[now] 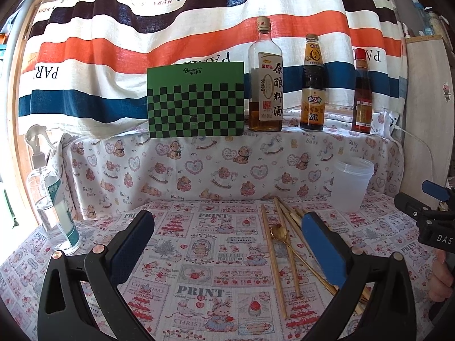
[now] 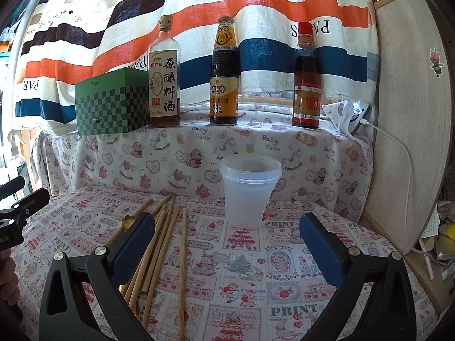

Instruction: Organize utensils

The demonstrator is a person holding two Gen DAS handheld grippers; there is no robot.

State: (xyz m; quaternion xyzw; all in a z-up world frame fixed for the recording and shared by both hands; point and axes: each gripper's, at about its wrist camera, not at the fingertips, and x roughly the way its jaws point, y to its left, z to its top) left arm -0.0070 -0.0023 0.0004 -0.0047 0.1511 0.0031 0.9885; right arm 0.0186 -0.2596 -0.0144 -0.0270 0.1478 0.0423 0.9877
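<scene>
Several wooden chopsticks [image 1: 273, 253] and a gold spoon [image 1: 280, 234] lie loose on the printed tablecloth, right of centre in the left wrist view. In the right wrist view the chopsticks [image 2: 159, 244] and the spoon [image 2: 129, 222] lie at the left, partly behind my left finger. A translucent plastic cup [image 2: 248, 190] stands upright behind them; it also shows in the left wrist view [image 1: 351, 183]. My left gripper [image 1: 227, 227] is open and empty above the cloth. My right gripper [image 2: 227, 230] is open and empty, in front of the cup.
A green checkered box [image 1: 196, 103] and three sauce bottles [image 1: 266, 79] [image 1: 312, 85] [image 1: 362, 93] stand on the raised ledge behind. A clear spray bottle [image 1: 52, 193] stands at the left edge. A wooden board [image 2: 406, 113] and a white cable [image 2: 409, 164] are at the right.
</scene>
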